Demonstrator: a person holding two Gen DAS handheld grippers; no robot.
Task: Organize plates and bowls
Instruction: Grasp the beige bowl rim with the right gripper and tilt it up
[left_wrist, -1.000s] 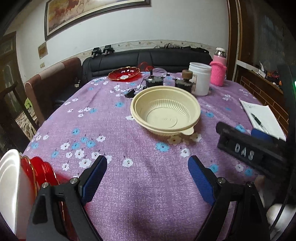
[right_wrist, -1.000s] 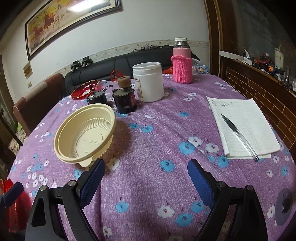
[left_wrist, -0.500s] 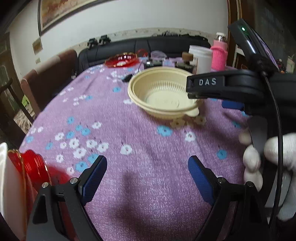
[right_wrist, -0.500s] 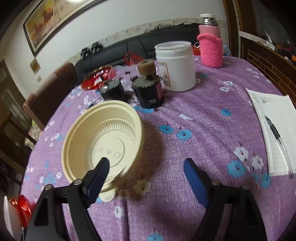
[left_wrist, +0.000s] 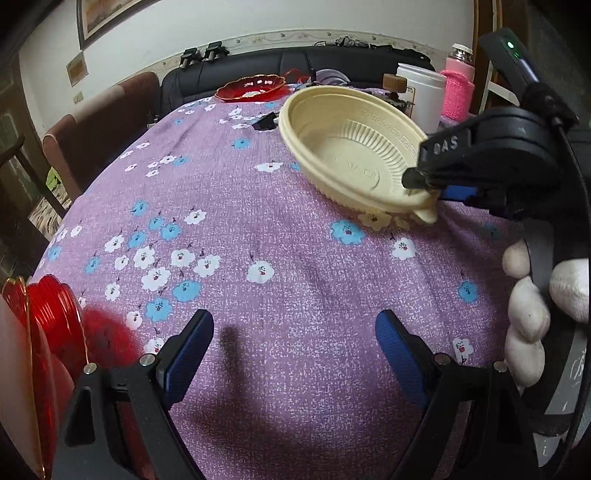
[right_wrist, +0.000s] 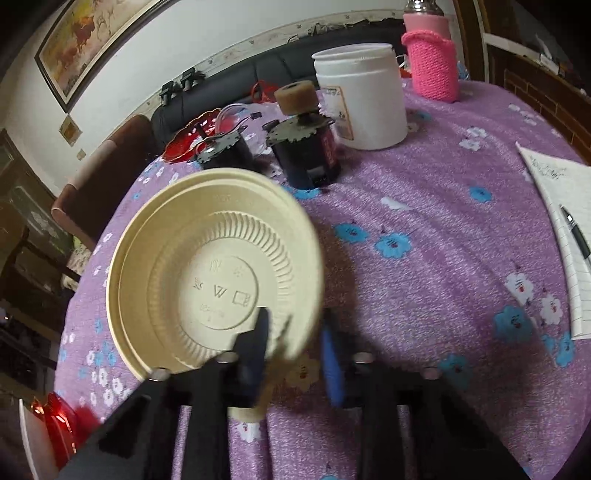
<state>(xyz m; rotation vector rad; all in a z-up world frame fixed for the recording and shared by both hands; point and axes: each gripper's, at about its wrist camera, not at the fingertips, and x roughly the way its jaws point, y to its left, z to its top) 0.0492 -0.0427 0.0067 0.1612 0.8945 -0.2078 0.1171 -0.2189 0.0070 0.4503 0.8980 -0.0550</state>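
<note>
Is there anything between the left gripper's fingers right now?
No, the left gripper stands wide open over bare purple tablecloth, with nothing between its blue pads.

You are in a home's living or dining room. A round counter (left_wrist: 258, 229) wears a purple flowered cloth, with a black leather sofa (left_wrist: 332, 62) behind it and a brown upholstered chair (left_wrist: 99, 122) at its side. A framed painting (right_wrist: 88, 40) hangs on the white wall, and a pink-sleeved flask (right_wrist: 430, 62) and notepad (right_wrist: 561, 221) lie about.
</note>
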